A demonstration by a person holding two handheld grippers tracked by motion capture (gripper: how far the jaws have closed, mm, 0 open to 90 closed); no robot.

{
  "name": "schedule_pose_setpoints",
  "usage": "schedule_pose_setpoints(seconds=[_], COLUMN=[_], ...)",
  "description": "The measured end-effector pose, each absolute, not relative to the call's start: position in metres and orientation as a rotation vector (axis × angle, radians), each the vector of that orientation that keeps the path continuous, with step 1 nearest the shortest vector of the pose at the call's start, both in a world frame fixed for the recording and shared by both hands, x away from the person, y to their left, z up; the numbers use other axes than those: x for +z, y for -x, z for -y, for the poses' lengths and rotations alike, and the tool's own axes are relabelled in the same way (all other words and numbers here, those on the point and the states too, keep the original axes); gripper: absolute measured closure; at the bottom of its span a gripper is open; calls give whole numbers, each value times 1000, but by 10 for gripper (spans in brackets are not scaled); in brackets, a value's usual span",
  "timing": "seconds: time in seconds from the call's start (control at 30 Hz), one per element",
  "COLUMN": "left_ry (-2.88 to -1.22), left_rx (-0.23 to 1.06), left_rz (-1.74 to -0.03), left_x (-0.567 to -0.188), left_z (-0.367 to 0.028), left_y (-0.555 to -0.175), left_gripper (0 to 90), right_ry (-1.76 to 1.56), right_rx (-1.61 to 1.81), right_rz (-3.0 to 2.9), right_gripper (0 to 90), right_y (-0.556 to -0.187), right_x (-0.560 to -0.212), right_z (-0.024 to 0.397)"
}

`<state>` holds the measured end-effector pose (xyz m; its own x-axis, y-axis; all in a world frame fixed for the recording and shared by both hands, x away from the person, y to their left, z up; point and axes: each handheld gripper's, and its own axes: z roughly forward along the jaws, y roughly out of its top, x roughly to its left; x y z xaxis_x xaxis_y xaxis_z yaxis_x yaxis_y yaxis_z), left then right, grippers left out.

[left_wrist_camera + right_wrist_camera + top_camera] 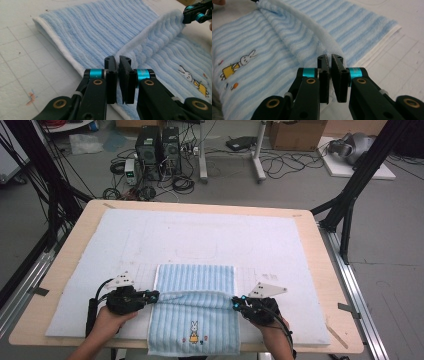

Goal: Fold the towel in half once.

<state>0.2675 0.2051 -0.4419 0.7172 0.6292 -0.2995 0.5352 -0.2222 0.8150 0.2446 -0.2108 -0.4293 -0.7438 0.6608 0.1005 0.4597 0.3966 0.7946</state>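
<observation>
Pinching the light-blue striped terry towel point(195, 312) at opposite side edges, left claw point(156, 295) and right claw point(234, 302) are stretching a crosswise fold between them.

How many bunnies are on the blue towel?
1. A single bunny sits on the near end of the towel, close to the table's front edge, between the two grippers. The raised fold across the towel's middle could hide more.
</observation>
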Motion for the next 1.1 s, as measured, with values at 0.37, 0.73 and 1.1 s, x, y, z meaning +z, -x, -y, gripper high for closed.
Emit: schedule_pose_setpoints(seconds=[0.37,0.73,1.1], left_ry=[-1737,-1845,-1849], left_rx=[223,182,262], left_rz=[-1042,-1118,-1108], left_x=[-431,-450,-447], left_z=[-224,-201,-195], left_y=[-305,-339,-340], left_gripper=[514,718,846], right_ry=[-1117,-1252,-1235], right_rx=[1323,1129,1070], right_rz=[-2246,-2315,-2262], right_gripper=[675,738,874], right_y=[-271,-325,-331], right_x=[-416,-442,-441], right_z=[221,199,196])
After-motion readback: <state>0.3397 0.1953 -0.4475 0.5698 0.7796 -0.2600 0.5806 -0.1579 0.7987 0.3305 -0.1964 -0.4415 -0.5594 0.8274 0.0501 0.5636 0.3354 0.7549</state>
